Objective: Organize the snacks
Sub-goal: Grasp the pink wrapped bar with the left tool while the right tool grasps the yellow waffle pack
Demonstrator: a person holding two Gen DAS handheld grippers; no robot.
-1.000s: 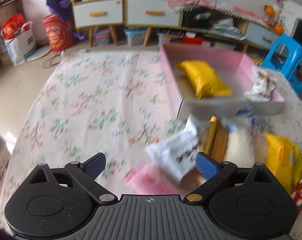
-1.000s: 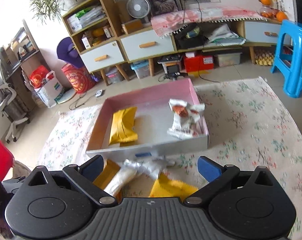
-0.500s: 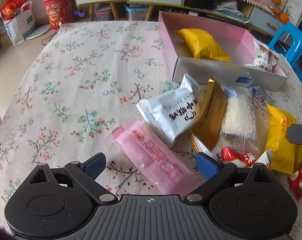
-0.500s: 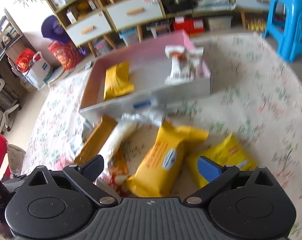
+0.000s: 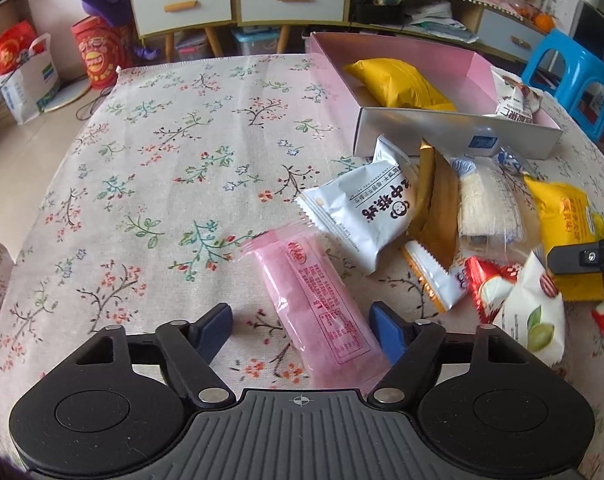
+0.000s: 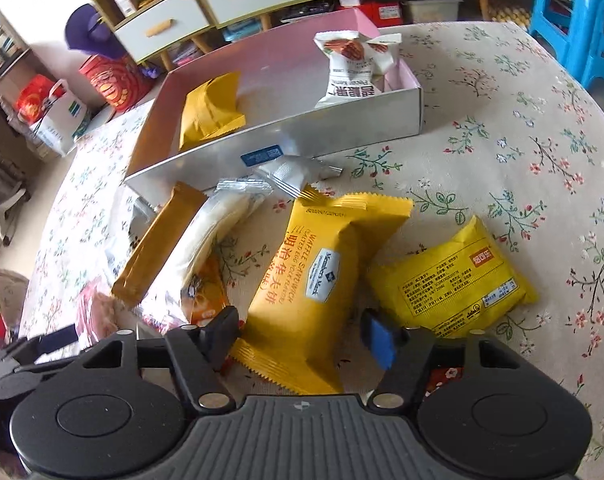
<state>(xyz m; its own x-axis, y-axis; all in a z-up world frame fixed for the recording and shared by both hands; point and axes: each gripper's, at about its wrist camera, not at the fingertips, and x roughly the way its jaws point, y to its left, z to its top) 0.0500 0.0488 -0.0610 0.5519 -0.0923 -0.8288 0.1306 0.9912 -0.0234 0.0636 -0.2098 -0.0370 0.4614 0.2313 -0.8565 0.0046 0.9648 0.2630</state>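
A pink snack packet (image 5: pixel 316 308) lies on the floral tablecloth between the open fingers of my left gripper (image 5: pixel 299 326). A yellow waffle packet (image 6: pixel 310 292) lies between the open fingers of my right gripper (image 6: pixel 299 334). Both grippers are low over the table. A pile of snacks sits in front of the pink-lined box (image 5: pixel 454 130): a white packet (image 5: pixel 362 216), a brown bar (image 6: pixel 159 244), a clear-wrapped roll (image 6: pixel 211 236) and a second yellow packet (image 6: pixel 454 280). The box (image 6: pixel 285 140) holds a yellow packet (image 5: pixel 398 84) and a white nut packet (image 6: pixel 352 68).
The table's left part is bare floral cloth (image 5: pixel 141 184). Red and white small packets (image 5: pixel 514 296) lie at the right of the pile. A blue stool (image 6: pixel 578 16) stands beyond the table's right edge. Cabinets and bags line the back wall.
Both grippers have dropped toward the table and moved in on the pile. The pink packet now lies between the left fingers and the yellow waffle packet between the right fingers.
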